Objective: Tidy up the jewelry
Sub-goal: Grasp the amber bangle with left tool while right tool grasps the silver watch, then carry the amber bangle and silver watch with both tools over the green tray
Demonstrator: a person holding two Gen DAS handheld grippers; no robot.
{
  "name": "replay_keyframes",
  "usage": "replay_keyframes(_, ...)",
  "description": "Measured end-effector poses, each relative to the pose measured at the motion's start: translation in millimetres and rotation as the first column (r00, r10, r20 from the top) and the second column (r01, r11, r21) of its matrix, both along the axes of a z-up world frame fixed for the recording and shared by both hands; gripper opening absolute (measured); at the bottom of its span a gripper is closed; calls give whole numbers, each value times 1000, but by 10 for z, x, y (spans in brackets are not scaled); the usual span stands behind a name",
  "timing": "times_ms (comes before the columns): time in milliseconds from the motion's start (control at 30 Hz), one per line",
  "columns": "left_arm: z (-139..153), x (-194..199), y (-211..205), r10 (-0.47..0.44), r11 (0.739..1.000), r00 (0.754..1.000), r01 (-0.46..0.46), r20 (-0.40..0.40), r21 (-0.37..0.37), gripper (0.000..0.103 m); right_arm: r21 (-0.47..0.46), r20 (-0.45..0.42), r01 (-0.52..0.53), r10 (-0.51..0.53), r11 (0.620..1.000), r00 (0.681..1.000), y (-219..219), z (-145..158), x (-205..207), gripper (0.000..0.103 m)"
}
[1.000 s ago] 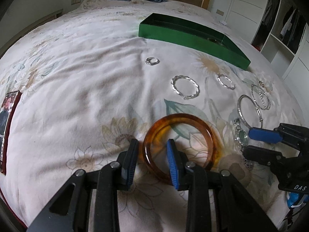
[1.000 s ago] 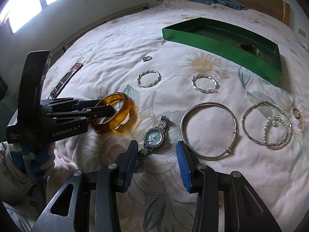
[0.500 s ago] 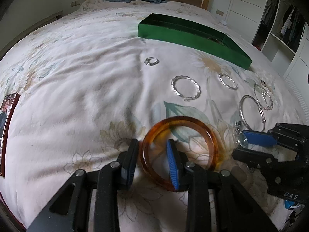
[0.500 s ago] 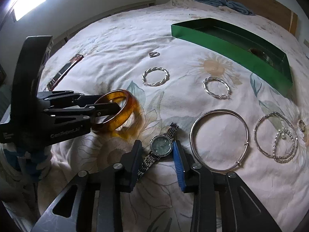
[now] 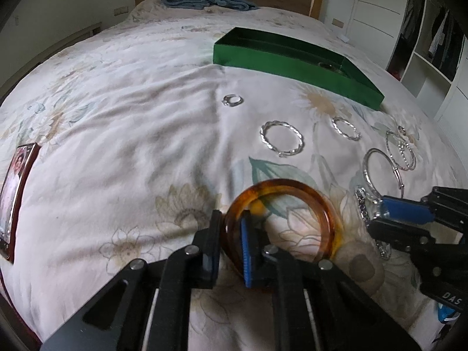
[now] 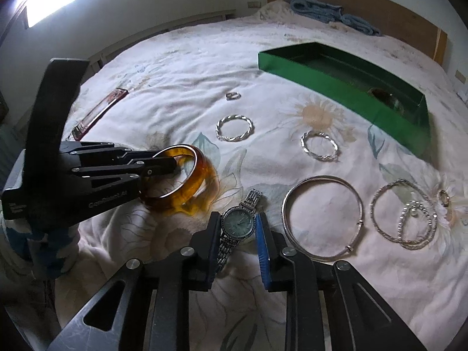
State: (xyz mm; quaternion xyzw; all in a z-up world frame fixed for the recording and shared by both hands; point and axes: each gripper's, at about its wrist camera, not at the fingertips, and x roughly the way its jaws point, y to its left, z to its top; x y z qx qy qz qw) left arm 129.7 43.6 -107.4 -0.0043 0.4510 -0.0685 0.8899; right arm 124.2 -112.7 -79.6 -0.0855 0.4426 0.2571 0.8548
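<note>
My left gripper (image 5: 231,242) is shut on the near rim of an amber bangle (image 5: 327,204), held just above the bedspread; it also shows in the right wrist view (image 6: 193,181). My right gripper (image 6: 237,234) has closed around the face of a silver watch (image 6: 237,223) that lies on the bed. A green box (image 6: 336,87) stands at the back with one item inside. Two twisted silver bangles (image 6: 234,128) (image 6: 319,146), a plain silver bangle (image 6: 323,216), beaded bracelets (image 6: 405,219) and a small ring (image 6: 233,96) lie on the floral bedspread.
A framed photo (image 5: 13,193) lies at the bed's left edge. A folded blue towel (image 5: 204,0) rests by the wooden headboard. A wardrobe with open shelves (image 5: 433,44) stands to the right.
My right gripper has moved forward over the watch and narrowed until its pads sit at both sides of the watch face. My left gripper has lifted the amber bangle slightly.
</note>
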Motion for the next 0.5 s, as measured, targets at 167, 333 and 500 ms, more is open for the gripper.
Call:
replay_keyframes(167,77,-105,6,21,1000,1000,-21,11,-3,10,7,31,7,-7,1000,999,-76,142,-142,23)
replay_keyframes(333,208,-235,23,39,999,999,-39,36,-11,10,13,64,18,-19,1000,998,-138,281,-286,23)
replay_keyframes(500,338,-353,21,43,999,997,-42,64,-15,10,20,88,32,-33,999,996,-197,396,-409,23)
